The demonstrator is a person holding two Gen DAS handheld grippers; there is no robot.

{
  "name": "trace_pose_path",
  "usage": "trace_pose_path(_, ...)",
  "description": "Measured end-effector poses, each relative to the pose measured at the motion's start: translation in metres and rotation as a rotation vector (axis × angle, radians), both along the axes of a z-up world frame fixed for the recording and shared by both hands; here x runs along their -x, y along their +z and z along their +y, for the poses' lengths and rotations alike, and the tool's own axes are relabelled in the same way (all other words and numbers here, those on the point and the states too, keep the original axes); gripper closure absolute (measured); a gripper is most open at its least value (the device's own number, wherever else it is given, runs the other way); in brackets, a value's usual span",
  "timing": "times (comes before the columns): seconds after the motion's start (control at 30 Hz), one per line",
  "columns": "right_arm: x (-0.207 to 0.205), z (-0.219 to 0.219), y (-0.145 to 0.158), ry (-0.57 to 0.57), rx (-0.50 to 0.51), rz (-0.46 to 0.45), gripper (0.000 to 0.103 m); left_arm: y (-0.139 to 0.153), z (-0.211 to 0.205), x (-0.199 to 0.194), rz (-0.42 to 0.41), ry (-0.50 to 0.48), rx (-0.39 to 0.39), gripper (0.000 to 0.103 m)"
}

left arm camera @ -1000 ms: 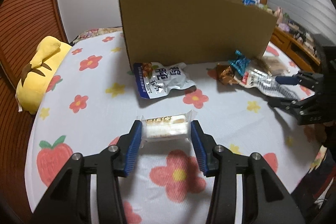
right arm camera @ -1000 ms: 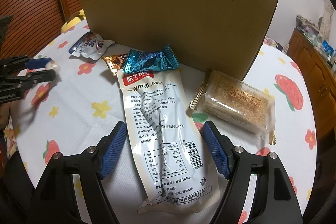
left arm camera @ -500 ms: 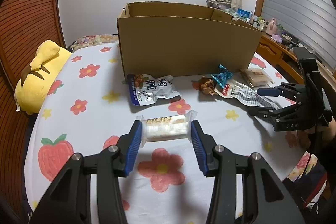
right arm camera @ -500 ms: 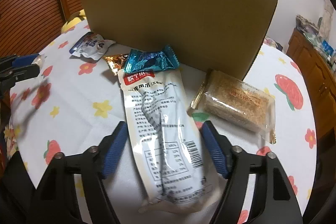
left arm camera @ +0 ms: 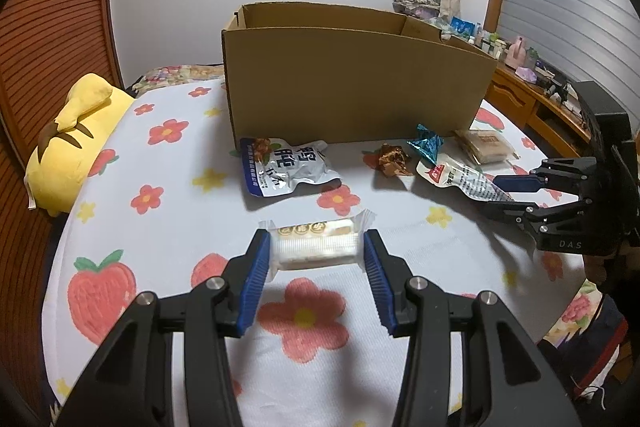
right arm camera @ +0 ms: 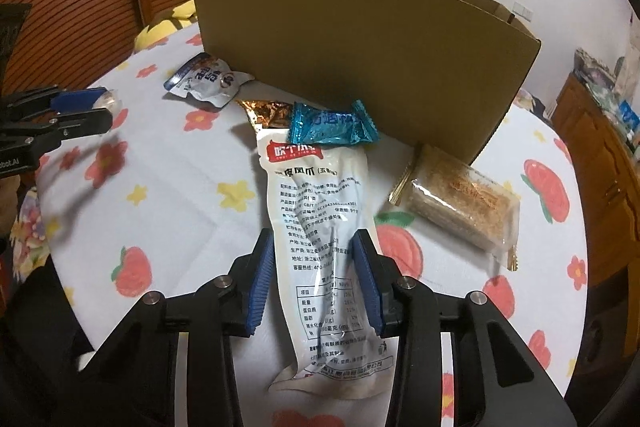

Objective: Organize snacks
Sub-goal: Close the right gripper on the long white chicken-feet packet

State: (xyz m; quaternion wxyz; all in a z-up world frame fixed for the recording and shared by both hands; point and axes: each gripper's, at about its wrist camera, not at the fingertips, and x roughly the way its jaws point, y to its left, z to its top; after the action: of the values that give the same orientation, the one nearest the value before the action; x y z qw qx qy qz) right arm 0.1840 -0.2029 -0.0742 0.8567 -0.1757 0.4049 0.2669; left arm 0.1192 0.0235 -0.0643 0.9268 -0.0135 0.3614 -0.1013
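Blue-padded jaws of the left gripper clamp a small clear-wrapped cake lifted above the flowered cloth, probably bound for the open cardboard box behind. From the right wrist, the right gripper is closing around a long white snack pouch lying flat before the box, its pads already creasing the film.

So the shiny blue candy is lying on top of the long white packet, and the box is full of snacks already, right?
Not quite. The blue candy does lie on the long white packet, but the box looks empty as far as the left wrist view shows inside; every snack in view is on the flowered cloth outside it.
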Motion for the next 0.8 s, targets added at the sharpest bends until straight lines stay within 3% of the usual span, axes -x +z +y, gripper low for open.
trace_pose_path(0.3,-0.003,0.003,-0.001,-0.011,-0.007,0.011,0.06,-0.002,-0.003,0.0,0.005,-0.006,0.001,0.056)
trace_pose_path(0.47,-0.018,0.004,-0.01,-0.02,-0.016,0.027,0.04,-0.002,-0.007,0.001,0.006,-0.014,0.0,0.056)
trace_pose_path(0.57,-0.026,0.006,-0.013,-0.027,-0.03,0.032,0.038,-0.002,-0.008,0.001,0.007,-0.016,-0.001,0.056)
trace_pose_path(0.8,-0.019,0.014,-0.007,0.008,-0.002,0.038,0.052,-0.003,-0.007,0.002,0.005,-0.017,0.004,0.056)
